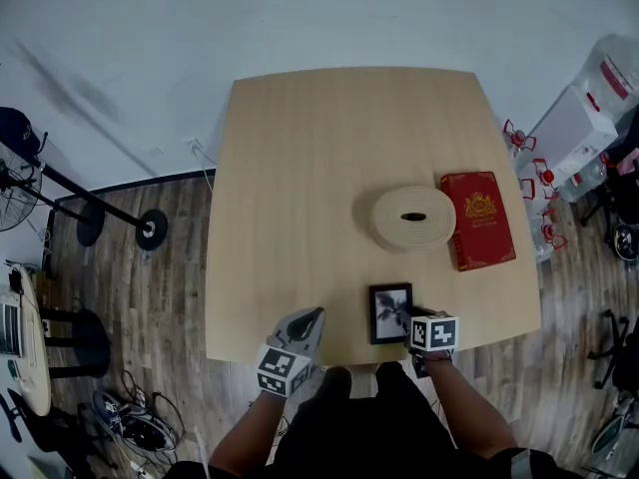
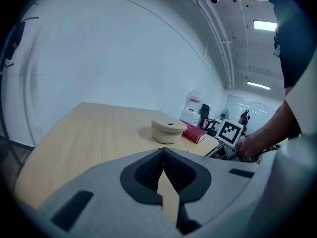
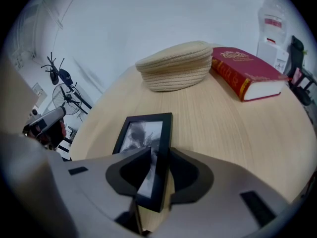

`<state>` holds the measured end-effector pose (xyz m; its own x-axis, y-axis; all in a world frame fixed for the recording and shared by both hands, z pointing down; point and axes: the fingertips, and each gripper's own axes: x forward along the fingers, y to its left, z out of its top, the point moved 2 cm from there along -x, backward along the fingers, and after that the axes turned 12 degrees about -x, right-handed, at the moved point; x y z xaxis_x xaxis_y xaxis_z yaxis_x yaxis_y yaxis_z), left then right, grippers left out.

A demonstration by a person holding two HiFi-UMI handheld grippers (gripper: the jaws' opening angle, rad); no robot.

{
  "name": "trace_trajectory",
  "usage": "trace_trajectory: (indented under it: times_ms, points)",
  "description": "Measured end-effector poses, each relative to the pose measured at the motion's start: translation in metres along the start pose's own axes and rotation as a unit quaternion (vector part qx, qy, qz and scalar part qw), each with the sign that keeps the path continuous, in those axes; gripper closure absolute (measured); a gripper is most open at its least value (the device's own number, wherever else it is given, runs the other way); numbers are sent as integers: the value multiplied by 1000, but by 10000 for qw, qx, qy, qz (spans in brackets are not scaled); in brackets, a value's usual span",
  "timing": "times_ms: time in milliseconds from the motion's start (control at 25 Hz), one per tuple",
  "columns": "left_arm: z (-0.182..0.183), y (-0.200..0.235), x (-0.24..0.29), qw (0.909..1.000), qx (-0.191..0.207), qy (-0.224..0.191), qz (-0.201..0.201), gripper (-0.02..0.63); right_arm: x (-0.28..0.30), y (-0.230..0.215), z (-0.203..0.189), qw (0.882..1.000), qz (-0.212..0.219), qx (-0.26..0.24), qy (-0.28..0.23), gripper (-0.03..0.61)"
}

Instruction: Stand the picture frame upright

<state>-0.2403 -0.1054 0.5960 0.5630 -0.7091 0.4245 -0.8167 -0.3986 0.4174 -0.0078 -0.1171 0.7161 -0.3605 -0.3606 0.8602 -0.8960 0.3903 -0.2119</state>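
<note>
Woven disc and red book — well beyond picture frame

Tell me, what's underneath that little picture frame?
Only the wooden table shows around it. The picture frame lies face up on it, so its back and any stand are covered. The right gripper pinches one edge.

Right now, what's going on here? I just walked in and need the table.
A person is working with two handheld grippers. The right gripper grips the edge of the picture frame, which lies on the table near its front edge, not yet upright. The left gripper is shut and empty nearby.
</note>
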Motion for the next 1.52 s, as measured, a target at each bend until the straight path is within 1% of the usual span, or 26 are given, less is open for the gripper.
trace_trajectory:
  times_ms: [160,320,440,600,760,920,1000,1320,1440,1520]
  points:
    - [2,-2,4,10000,9,-19,-33,614,-1,-3,-1,9999,-50,88,-37,473]
    - [4,-6,8,10000,8,-21,-78,614,-2,-5,-2,9996,48,277,-45,503]
    - [6,-9,10,9999,24,-25,-97,614,-3,-6,-2,9995,54,311,-89,511]
    - [8,-9,11,9999,48,-52,-84,614,-7,-4,1,9998,23,137,-170,511]
    - [5,-12,9,10000,-11,68,-60,614,-14,-3,4,9995,38,-70,-310,511]
    - [7,-13,11,9999,73,-29,-67,614,-24,-2,11,9986,48,-169,-492,511]
    - [7,-17,13,9999,70,-9,-82,614,-30,-2,16,9979,57,-188,-613,511]
    - [11,-30,19,9999,81,22,-87,614,-58,-9,49,9916,-10,-421,-1222,509]
    - [14,-34,22,9999,81,-61,-75,614,-66,-15,60,9887,-43,-490,-1415,509]
    - [13,-34,23,10000,75,-16,-56,614,-69,-19,67,9871,-64,-506,-1518,509]
